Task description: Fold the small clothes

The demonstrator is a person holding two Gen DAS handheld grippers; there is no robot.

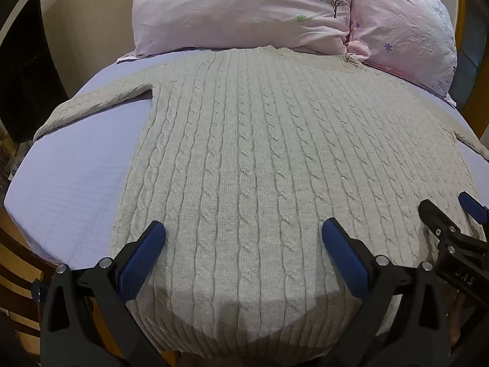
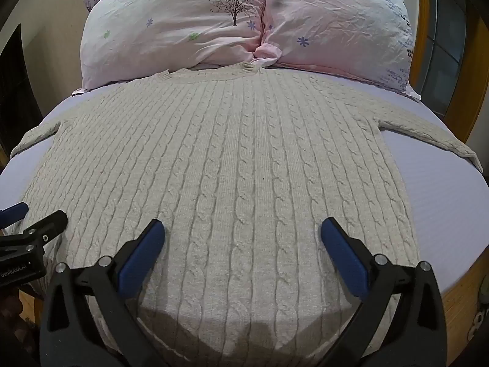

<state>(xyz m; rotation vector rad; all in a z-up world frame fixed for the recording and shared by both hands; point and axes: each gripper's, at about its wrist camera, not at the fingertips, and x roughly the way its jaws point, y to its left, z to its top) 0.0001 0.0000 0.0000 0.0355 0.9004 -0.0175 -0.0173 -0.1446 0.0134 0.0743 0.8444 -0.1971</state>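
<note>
The sweater (image 1: 244,153) lies flat on the bed (image 1: 67,189), hem nearest the jaws and neckline far ahead of them, just below the pillows (image 1: 244,9); laid out like this, both sleeves and both side edges are open to reach, which I judge is the reason for spreading it before any fold. The left gripper (image 1: 243,238) hangs over the hem with its jaws spread wide and nothing between them; the right gripper (image 2: 243,237) does the same, jaws equally wide and empty; in the left view it shows just right of the left jaws. Both seem poised side by side above the lower edge, probably so each can take a hem corner or a side; no fold is yet made.

The sweater is a pale beige cable knit; raised rope columns run straight ahead from between the jaws toward the neck; a ribbed band edges the hem below the jaws; one sleeve reaches out far left of the left jaws, the other far right of the right jaws. The knit looks thick and soft, likely to sag when lifted.
</note>
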